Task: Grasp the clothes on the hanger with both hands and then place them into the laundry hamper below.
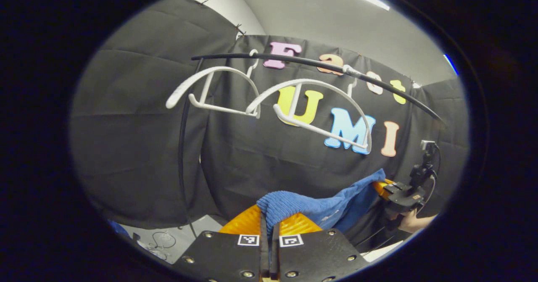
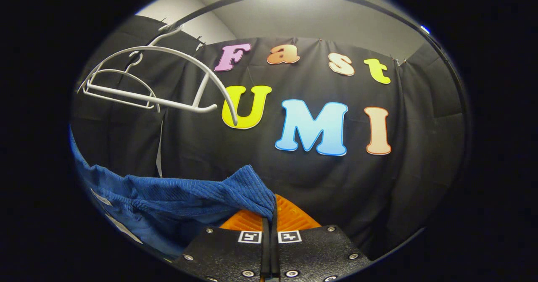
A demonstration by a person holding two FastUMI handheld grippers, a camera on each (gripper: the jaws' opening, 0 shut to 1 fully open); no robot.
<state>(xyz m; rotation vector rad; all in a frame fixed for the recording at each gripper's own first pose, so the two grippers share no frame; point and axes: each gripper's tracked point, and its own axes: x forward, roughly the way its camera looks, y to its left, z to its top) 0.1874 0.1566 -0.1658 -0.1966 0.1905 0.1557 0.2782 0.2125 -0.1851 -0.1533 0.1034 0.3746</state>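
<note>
Between the jaws of the left gripper [image 1: 269, 225], one end of the blue cloth [image 1: 311, 208] is pinched tight, and the jaws are pressed together on it. From there the cloth stretches across to the right gripper [image 1: 384, 189], held by a hand [image 1: 414, 222]. In the right gripper view, those jaws are also squeezed shut on a corner of the cloth, which sags away to the side. Above hang two bare white hangers [image 1: 269, 101] on a dark rail [image 1: 319, 65].
</note>
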